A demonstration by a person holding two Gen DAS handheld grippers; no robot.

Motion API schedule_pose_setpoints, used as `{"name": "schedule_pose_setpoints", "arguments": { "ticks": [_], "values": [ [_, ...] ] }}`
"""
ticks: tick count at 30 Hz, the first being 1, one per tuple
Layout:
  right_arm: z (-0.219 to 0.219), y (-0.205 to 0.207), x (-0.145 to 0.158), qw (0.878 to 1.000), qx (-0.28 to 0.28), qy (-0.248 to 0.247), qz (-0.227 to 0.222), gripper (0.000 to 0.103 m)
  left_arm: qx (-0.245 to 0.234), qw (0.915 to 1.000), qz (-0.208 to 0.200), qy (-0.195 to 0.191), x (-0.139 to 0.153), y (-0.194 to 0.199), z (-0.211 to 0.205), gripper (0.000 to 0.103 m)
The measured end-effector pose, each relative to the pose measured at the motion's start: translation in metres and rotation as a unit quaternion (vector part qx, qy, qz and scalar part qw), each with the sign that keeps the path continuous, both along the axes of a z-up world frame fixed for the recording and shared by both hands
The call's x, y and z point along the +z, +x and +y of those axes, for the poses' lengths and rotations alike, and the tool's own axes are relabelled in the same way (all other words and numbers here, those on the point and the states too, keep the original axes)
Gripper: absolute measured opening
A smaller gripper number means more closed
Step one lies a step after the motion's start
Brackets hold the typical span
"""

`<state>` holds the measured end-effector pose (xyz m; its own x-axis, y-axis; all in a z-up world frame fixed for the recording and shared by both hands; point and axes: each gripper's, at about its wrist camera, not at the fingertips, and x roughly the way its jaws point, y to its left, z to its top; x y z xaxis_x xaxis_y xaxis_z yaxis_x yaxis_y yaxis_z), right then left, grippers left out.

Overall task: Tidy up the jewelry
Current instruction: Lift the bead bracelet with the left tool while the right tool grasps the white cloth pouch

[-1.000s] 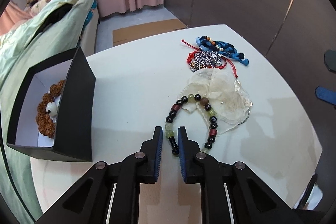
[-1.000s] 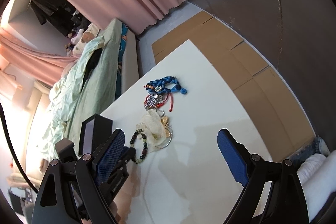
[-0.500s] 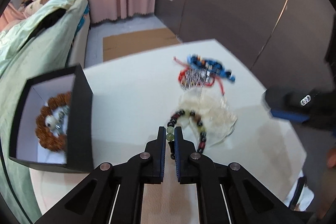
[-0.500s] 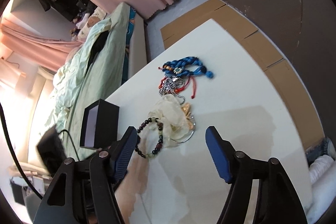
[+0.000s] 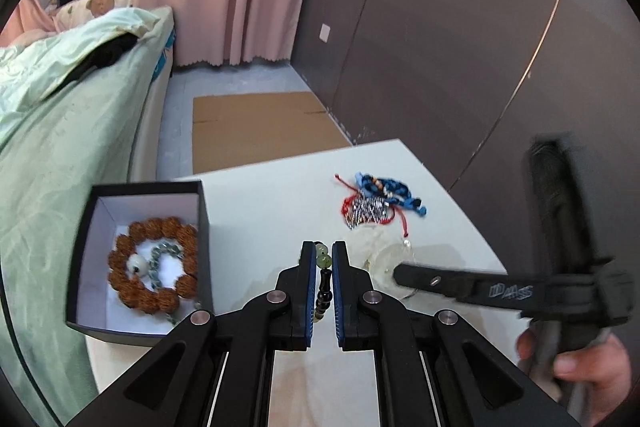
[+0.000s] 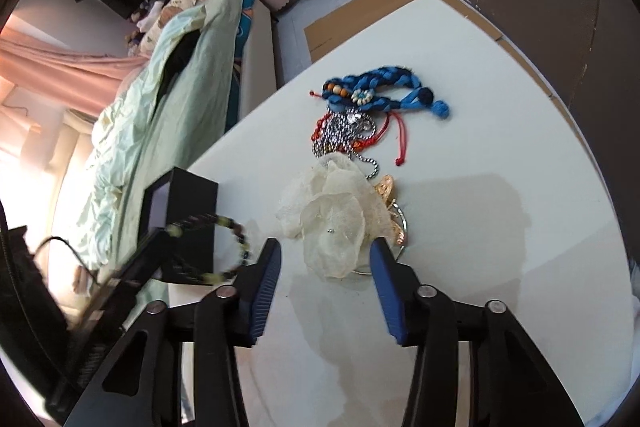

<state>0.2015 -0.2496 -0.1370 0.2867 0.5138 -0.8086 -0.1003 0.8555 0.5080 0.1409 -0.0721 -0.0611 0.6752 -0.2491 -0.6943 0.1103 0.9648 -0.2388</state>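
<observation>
My left gripper (image 5: pixel 323 247) is shut on a bracelet of green and black beads (image 5: pixel 325 281), which hangs off the white table (image 5: pixel 280 211). The bracelet shows blurred in the right wrist view (image 6: pixel 236 239). An open black box (image 5: pixel 204 239) to the left holds a brown bead bracelet (image 5: pixel 154 267) and a pale green chain. My right gripper (image 6: pixel 325 259) straddles a cream fabric flower (image 6: pixel 332 219). Its jaws are closing, with the flower between them and the pads apart from it. One of its fingers (image 5: pixel 424 277) lies over the flower in the left wrist view.
A blue braided bracelet (image 6: pixel 384 89), a silver bead chain with red cord (image 6: pixel 344 131) and a gold piece (image 6: pixel 386 185) lie beyond the flower. A bed with a green cover (image 5: pixel 60 147) stands left of the table. A hand (image 5: pixel 576 367) grips the right tool.
The left gripper shut on the beaded bracelet and raised it off the table. The right gripper came down over the cream flower while its jaws narrowed.
</observation>
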Motion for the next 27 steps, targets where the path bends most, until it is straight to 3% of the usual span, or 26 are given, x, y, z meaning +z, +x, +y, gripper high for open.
{"name": "schedule_pose_setpoints", "arguments": {
  "ticks": [2, 5, 18, 27],
  "values": [
    [0.004, 0.001, -0.005, 1.000, 0.001, -0.003, 0.006, 0.016, 0.002, 1.0000, -0.008, -0.004, 0.006, -0.003, 0.004, 0.008],
    [0.002, 0.002, -0.007, 1.000, -0.007, 0.003, 0.006, 0.004, 0.009, 0.9997, -0.019, -0.011, 0.012, -0.006, 0.011, 0.008],
    [0.003, -0.014, 0.043, 0.993, -0.037, 0.070, -0.088, 0.003, 0.034, 0.9972, -0.051, -0.042, 0.039, -0.026, 0.047, 0.008],
    [0.015, -0.030, 0.078, 0.980, -0.017, 0.137, -0.141, 0.003, 0.063, 0.9945, -0.069, -0.047, 0.051, -0.040, 0.071, 0.008]
  ]
}}
